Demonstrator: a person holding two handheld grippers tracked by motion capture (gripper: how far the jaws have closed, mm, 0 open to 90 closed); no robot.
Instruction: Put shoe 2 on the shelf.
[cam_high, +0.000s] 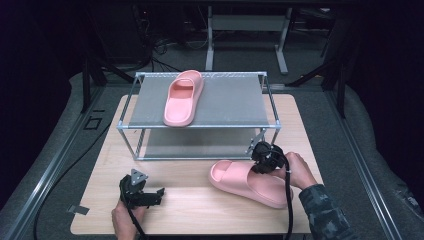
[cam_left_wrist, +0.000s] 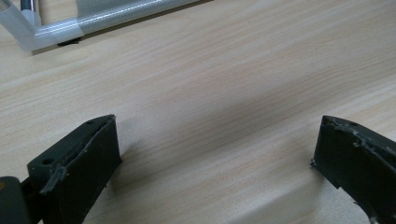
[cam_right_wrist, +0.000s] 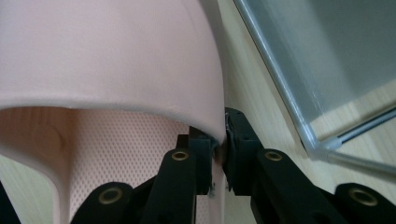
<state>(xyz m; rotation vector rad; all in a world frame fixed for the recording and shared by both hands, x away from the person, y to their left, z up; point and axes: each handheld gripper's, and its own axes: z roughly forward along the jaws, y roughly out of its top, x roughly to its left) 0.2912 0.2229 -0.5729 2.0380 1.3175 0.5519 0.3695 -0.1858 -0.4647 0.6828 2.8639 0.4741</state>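
Right gripper (cam_high: 262, 161) fingers clamped strap of pink slipper (cam_high: 250, 182) on bench (cam_high: 190, 200), near rack (cam_high: 200, 100). Left gripper (cam_high: 150, 196) fingers wide, empty.

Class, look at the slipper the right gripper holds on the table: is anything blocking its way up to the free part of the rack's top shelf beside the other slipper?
Nothing visible does. The right gripper pinches the slipper at its strap edge. The rack is open above, and the other slipper takes only the shelf's left part, leaving the right part bare.
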